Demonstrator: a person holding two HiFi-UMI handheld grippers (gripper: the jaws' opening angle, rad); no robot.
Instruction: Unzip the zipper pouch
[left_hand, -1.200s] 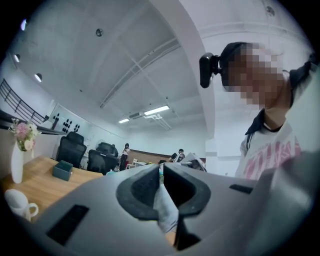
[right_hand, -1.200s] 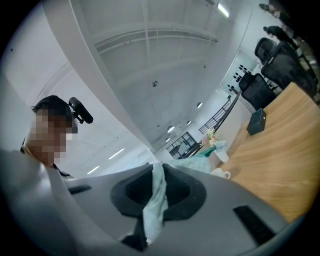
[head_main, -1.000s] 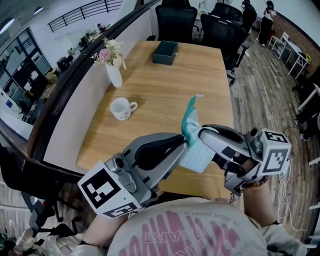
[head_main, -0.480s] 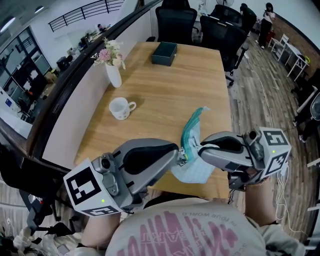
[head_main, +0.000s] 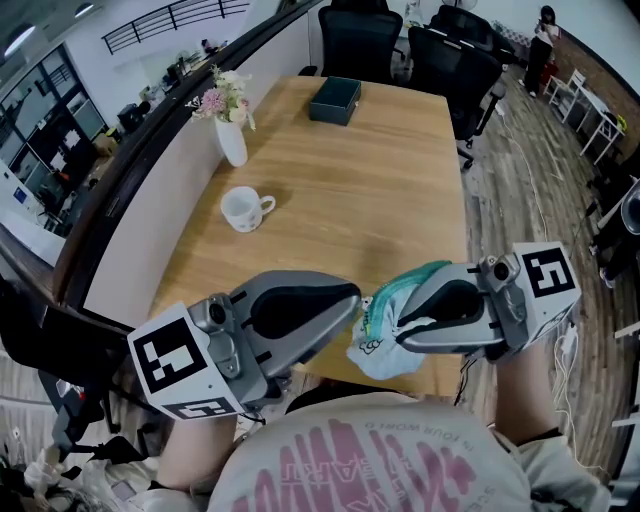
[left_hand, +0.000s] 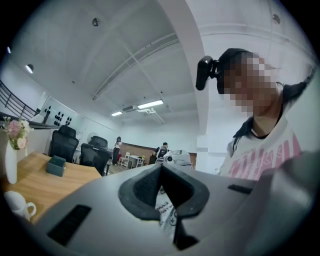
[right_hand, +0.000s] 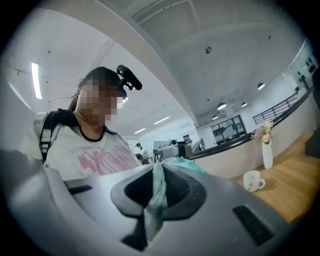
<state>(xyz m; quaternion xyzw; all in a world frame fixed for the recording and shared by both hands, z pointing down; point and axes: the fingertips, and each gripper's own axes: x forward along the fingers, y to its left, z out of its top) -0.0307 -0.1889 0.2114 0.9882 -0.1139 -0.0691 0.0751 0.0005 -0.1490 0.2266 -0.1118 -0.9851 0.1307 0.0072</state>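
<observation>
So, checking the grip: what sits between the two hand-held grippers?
The zipper pouch, pinched by the left hand-held gripper and right hand-held gripper from either side; the head view shows it.

Wooden table (head_main: 380, 190): white mug (head_main: 241, 209) near left edge, flower vase (head_main: 231, 141) beyond, dark box (head_main: 334, 100) far end, office chairs (head_main: 352, 35) behind.

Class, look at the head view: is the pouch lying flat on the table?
No, the left gripper and right gripper hold the pouch up off the table.
</observation>
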